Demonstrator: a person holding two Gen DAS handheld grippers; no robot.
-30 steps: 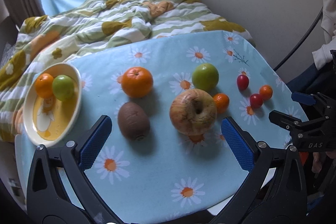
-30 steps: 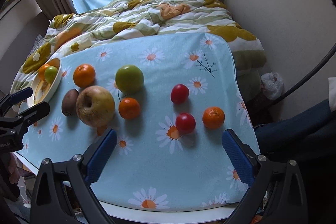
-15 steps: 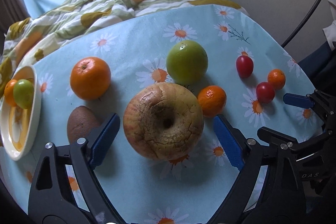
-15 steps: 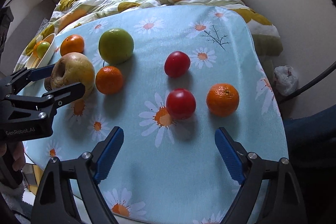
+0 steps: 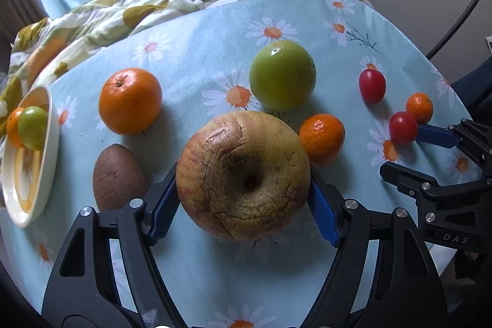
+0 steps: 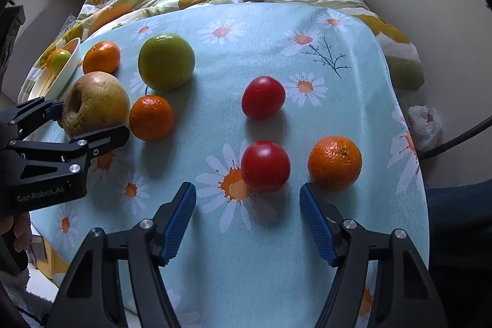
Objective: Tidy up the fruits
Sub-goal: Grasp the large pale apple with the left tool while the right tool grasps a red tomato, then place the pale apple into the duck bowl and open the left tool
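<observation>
The left gripper [image 5: 243,199] has just been closing its jaws, and its blue pads [image 5: 163,205] now sit against both flanks of the big wrinkled apple [image 5: 243,174], which rests on the daisy-print tablecloth [image 5: 196,57]. Whether the pads truly press or only touch I cannot tell for sure, but they look to be on the skin. Just to that gripper's left lies a brown kiwi [image 5: 118,177], with a large mandarin [image 5: 130,100] beyond it and a cream bowl [image 5: 46,174] further left that holds a small orange fruit and a small green one. Ahead of the apple stands a green apple [image 5: 283,79], and to its right a small mandarin [image 5: 321,137].

The right gripper [image 6: 247,217] has also just been closing, yet its jaws stand apart with nothing touched. A red tomato [image 6: 265,165] sits just ahead of the gap between its fingertips. Another small mandarin [image 6: 335,163] lies right by the tip of its right finger, and a second tomato [image 6: 263,97] further ahead.
</observation>
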